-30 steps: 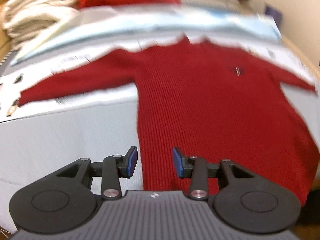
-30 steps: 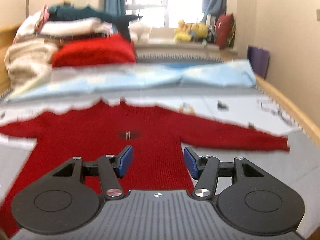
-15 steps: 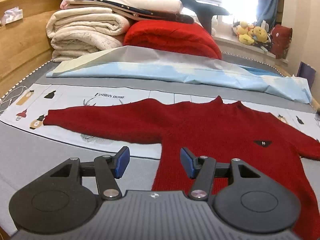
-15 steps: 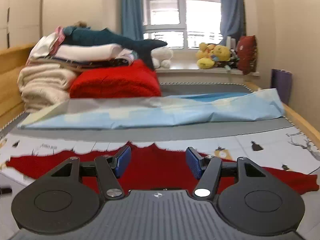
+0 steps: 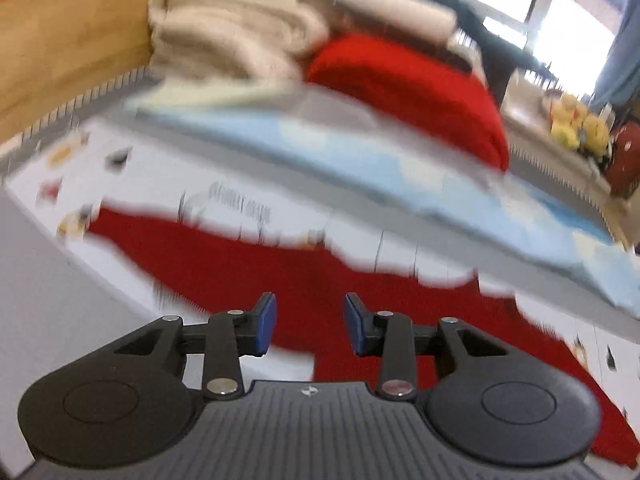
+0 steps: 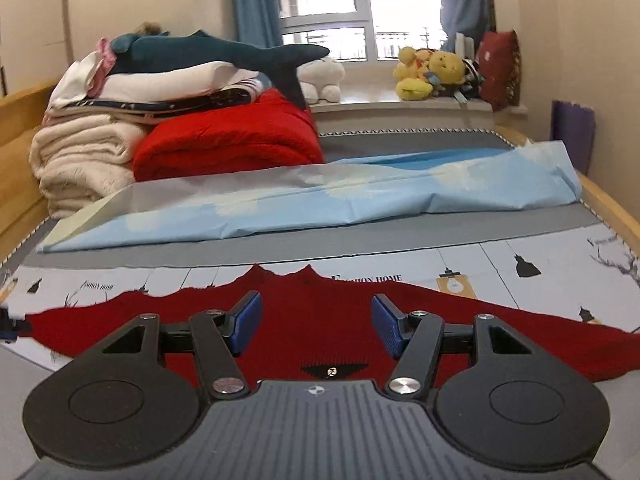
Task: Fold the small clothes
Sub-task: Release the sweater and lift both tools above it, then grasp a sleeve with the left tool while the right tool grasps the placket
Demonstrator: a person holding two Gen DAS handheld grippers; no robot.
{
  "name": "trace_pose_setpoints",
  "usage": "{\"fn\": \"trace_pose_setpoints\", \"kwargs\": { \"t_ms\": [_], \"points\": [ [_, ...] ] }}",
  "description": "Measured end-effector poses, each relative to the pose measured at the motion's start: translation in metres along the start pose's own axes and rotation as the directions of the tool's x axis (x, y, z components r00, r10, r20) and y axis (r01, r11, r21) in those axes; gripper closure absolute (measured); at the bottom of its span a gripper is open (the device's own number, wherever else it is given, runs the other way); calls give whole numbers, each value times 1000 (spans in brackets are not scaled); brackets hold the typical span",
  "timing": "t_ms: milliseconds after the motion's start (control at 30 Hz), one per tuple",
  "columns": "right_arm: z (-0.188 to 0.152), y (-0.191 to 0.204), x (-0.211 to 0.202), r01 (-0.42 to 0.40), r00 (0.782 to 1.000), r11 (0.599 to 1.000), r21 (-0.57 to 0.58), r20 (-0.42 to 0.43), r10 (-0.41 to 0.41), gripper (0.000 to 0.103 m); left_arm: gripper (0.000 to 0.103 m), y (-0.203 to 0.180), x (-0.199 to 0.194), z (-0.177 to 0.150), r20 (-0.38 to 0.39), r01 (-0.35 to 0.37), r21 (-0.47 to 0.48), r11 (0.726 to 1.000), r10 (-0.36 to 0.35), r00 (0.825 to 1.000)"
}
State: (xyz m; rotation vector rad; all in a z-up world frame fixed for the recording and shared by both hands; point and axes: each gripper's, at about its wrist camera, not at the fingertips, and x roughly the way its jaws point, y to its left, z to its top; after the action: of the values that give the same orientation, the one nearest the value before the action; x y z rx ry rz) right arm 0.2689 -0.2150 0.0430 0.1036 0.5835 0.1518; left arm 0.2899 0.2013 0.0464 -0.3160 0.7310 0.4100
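Both tongs, left [image 5: 310,324] and right [image 6: 316,326], spread wide, pinching nothing. Red knitted sweater [image 6: 312,316] flat on bed, blurry in left view, bottom hidden.

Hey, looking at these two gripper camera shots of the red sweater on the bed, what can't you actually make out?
- Sweater hem: hidden in the right wrist view behind the right gripper.
- Left sleeve cuff: smeared by motion blur in the left wrist view, edge unclear.
- Contact: both the right gripper and the left gripper are open, but their height above the knit cannot be told.
- Chest logo: too small to read in the right wrist view.
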Motion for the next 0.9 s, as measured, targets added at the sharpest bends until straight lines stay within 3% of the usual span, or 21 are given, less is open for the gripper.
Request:
{"fn": "trace_pose_setpoints", "kwargs": {
  "t_ms": [133,200,267,333,367,533,667,767,900],
  "points": [
    [-2,-16,7,47,999,998,30,-24,-46,41,62,6,28,-4,102,22,66,998,-29,994],
    [-4,-24,12,62,997,997,43,-44,-60,41,66,19,59,-11,16,-13,67,998,12,1000],
    [-6,-27,15,75,995,996,39,-62,-73,41,68,47,86,-6,-77,-10,-87,996,4,997],
    [-7,-27,19,70,995,997,23,-78,-68,41,76,83,109,-3,-146,-10,-275,961,-32,989],
    [-7,-26,21,62,995,998,13,-83,-60,41,76,98,116,-2,-156,-19,-327,945,-34,987],
    [-9,-17,34,28,993,999,-29,-115,-31,44,76,145,142,-2,-160,-109,-316,943,60,985],
    [-11,-6,48,-10,989,999,-32,-150,5,51,76,178,159,-10,-164,-107,-388,916,45,985],
    [-12,4,56,-22,985,999,-49,-169,13,51,68,204,170,-11,-181,-103,-479,871,17,983],
    [-11,16,69,-35,982,997,-67,-185,22,51,67,231,186,-14,-202,-110,-564,818,-7,979]
  ]
}}
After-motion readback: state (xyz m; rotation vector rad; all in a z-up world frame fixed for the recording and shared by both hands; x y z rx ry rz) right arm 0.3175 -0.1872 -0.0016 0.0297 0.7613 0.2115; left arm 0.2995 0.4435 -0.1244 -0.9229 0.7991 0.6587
